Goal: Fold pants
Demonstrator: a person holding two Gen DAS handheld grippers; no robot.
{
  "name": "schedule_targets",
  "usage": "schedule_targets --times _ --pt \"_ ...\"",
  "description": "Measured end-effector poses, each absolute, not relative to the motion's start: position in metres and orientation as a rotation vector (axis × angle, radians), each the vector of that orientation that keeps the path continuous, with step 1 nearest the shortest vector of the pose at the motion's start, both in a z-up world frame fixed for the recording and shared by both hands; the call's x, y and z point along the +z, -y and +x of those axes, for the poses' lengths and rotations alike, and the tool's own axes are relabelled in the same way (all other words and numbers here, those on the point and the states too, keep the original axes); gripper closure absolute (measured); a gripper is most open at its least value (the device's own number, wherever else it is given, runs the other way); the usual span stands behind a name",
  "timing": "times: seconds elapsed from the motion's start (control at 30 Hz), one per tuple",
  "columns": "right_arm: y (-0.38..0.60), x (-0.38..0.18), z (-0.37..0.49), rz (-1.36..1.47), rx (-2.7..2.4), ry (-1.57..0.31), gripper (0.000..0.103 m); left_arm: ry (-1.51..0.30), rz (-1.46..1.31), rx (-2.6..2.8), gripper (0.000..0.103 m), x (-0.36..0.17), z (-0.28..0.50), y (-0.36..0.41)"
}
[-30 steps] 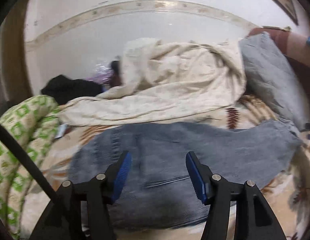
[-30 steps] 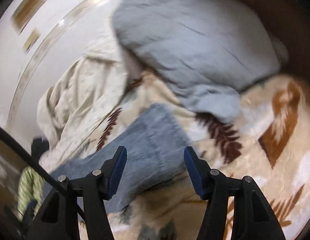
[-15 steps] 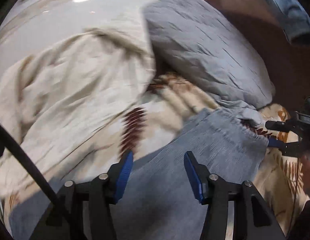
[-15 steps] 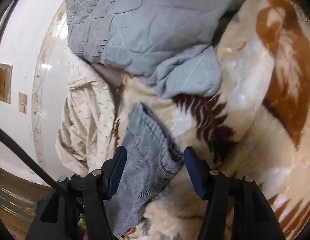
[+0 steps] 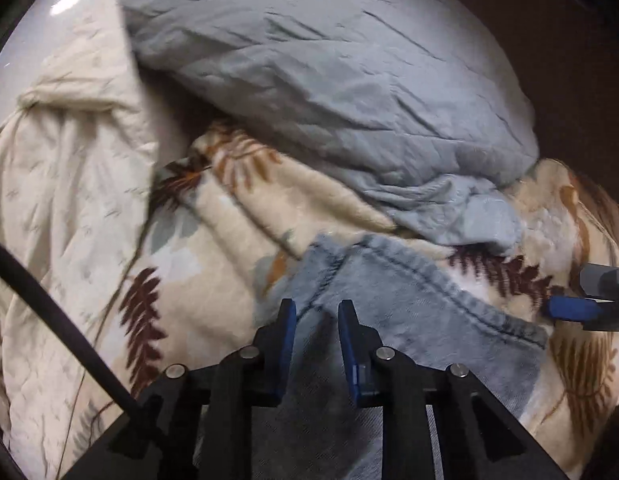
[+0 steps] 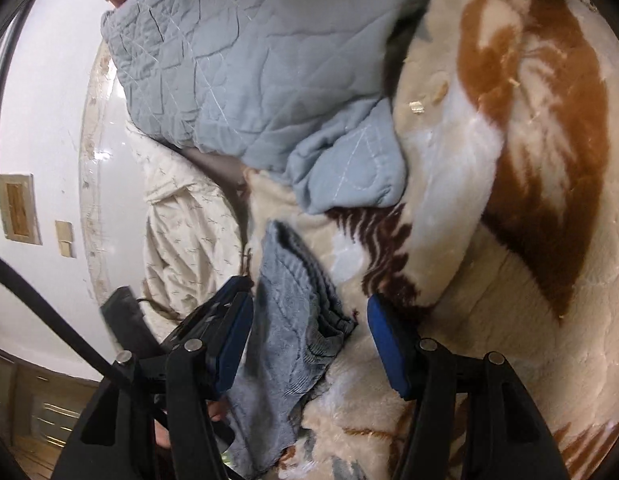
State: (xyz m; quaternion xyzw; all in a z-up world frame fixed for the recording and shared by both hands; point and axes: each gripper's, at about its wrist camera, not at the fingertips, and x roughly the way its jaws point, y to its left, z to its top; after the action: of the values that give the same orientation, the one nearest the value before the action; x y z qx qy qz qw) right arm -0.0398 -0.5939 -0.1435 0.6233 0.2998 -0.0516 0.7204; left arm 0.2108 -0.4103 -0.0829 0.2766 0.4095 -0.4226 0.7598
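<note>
- The pants lie on the blanket, waistband end pointing toward the quilt.
- The quilt sits behind the pants, its lower corner just beside the waistband.
- The comforter lies heaped along the blanket's left edge, against the wall.
- A raised fold of the blanket lies right of the pants.

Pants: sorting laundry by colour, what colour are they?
Faded blue-grey pants, clearest in the left wrist view.
</note>
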Motion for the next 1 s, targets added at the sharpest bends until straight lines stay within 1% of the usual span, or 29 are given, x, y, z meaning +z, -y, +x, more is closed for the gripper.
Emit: schedule_targets --times 0.2,0.3,0.5,0.6,0.63,0.67,0.7,0.73,0.77,0.8,0.83,0.87,0.97,1.0 --pt "0.590 -0.141 -0.041 1.425 -0.018 -0.627 0.043 -0.945 0.675 -0.938 0.080 -0.101 0.212 0.429" --pt "0.581 -0.140 -0.036 1.408 -0.015 -0.664 0.043 -0.959 0.686 -0.955 0.080 -0.107 0.213 0.432" --pt "0.575 -0.147 -0.034 1.428 0.000 -0.701 0.046 -0.976 0.637 -0.959 0.087 -0.106 0.227 0.432" --pt "0.571 -0.145 -0.029 1.402 0.008 -0.720 0.050 -0.998 0.645 -0.964 0.090 -0.113 0.232 0.434" --pt "0.569 -0.146 -0.026 1.390 -0.008 -0.731 0.054 -0.995 0.652 -0.968 0.090 -0.114 0.231 0.434" --pt "0.569 -0.147 -0.024 1.380 -0.023 -0.743 0.060 -0.992 0.659 -0.970 0.090 -0.115 0.231 0.435" --pt "0.568 -0.148 -0.022 1.370 -0.037 -0.752 0.063 -0.989 0.665 -0.970 0.090 -0.115 0.231 0.435" --pt "0.568 -0.150 -0.020 1.364 -0.050 -0.763 0.065 -0.986 0.665 -0.973 0.092 -0.115 0.230 0.435" --pt "0.568 -0.152 -0.018 1.363 -0.057 -0.770 0.066 -0.985 0.663 -0.975 0.097 -0.114 0.230 0.435" --pt "0.568 -0.153 -0.018 1.358 -0.063 -0.774 0.068 -0.983 0.659 -0.981 0.098 -0.113 0.230 0.434" --pt "0.568 -0.153 -0.017 1.344 -0.076 -0.779 0.077 -0.979 0.659 -0.984 0.101 -0.113 0.229 0.433" --pt "0.567 -0.152 -0.016 1.323 -0.089 -0.784 0.081 -0.976 0.661 -0.983 0.102 -0.113 0.228 0.434" --pt "0.564 -0.149 -0.012 1.270 -0.101 -0.790 0.087 -0.966 0.651 -0.969 0.103 -0.110 0.225 0.431" --pt "0.562 -0.148 -0.010 1.255 -0.105 -0.790 0.088 -0.964 0.650 -0.964 0.103 -0.110 0.224 0.431"
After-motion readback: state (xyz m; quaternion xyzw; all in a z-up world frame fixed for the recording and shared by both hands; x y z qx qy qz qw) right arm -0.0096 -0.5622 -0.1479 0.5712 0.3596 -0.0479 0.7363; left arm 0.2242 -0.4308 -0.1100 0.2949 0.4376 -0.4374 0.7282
